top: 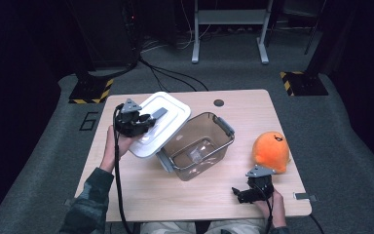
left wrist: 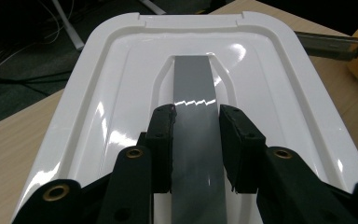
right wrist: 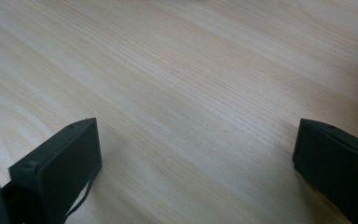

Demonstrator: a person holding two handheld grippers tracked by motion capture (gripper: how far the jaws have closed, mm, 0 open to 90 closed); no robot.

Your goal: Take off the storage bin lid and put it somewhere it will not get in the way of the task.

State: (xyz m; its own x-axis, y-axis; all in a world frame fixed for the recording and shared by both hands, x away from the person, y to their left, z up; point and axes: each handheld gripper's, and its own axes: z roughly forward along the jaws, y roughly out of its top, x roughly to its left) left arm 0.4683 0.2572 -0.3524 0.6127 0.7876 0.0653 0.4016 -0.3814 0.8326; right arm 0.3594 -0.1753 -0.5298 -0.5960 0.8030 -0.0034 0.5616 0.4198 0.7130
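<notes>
My left gripper [top: 143, 119] is shut on the grey handle [left wrist: 196, 140] of a white box lid [top: 161, 122], and holds the lid tilted above the table's left half. In the left gripper view both pads press the handle's sides, with the white box lid [left wrist: 98, 116] spread out beyond them. A clear brownish box [top: 199, 146] with grey side latches stands open in the middle of the table, next to the lid's lower edge. My right gripper [top: 241, 194] rests near the front right edge, jaws wide apart over bare wood with nothing between them.
An orange plush toy [top: 271, 150] lies at the right, just behind the right gripper. The wooden table [top: 141, 195] has a round cable hole [top: 218, 103] at the back. A small grey item [top: 304, 196] lies at the front right corner. Cables trail from both grippers.
</notes>
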